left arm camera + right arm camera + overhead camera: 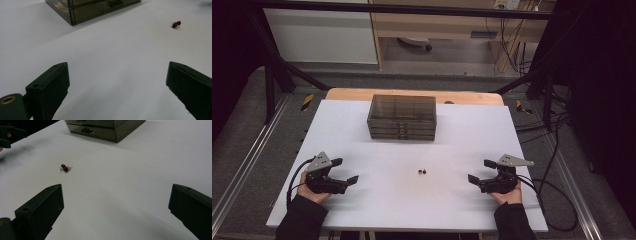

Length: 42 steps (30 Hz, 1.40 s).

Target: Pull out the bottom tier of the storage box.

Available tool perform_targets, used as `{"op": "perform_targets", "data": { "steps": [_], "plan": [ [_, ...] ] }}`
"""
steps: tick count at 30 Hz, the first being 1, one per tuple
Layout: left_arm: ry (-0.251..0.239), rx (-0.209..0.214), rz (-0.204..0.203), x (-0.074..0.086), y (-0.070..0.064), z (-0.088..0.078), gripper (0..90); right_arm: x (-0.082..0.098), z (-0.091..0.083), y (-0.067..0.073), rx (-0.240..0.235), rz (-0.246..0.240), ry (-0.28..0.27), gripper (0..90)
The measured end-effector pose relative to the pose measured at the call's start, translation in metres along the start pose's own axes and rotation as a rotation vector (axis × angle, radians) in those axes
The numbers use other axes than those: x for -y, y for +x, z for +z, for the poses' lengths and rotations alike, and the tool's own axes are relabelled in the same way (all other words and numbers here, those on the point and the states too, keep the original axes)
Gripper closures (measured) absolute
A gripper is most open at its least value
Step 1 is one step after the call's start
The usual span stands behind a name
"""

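We find left tongs [348, 170] and right tongs [478, 170] both spread wide, nothing between jaws, each resting low at near edge of white desk [362, 210]. Small dark-red item [422, 172] lies on bare desk roughly midway between tongs, well apart from both; in left gripper view ahead and to right [176, 24], in right gripper view ahead and to left [64, 168]. Smoked drawer box [402, 117] stands beyond, drawers closed, fronts toward tongs. We judge pose as ready stance: jaws open for pickup, item central so either side can reach.
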<state>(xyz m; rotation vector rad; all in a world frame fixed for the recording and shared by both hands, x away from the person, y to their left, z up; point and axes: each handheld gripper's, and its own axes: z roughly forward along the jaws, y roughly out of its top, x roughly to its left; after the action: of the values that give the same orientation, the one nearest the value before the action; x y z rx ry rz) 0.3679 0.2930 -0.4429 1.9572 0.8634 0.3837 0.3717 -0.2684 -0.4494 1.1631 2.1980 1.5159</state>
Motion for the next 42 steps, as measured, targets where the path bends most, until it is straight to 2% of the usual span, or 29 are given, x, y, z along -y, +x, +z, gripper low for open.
{"op": "perform_targets", "data": {
  "steps": [18, 31, 42],
  "plan": [
    [0.007, 0.012, 0.006, -0.006, -0.002, 0.002, 5.0, 0.0, 0.0, -0.001, 0.011, 0.0, 0.012, 0.6],
    [0.036, 0.01, 0.062, -0.013, -0.007, 0.008, 5.0, 0.0, 0.001, -0.001, 0.016, -0.003, 0.017, 0.6],
    [0.039, 0.017, 0.098, -0.018, -0.011, 0.009, 5.3, 0.0, 0.001, 0.0, 0.019, -0.002, 0.026, 0.6]
  ]
}}
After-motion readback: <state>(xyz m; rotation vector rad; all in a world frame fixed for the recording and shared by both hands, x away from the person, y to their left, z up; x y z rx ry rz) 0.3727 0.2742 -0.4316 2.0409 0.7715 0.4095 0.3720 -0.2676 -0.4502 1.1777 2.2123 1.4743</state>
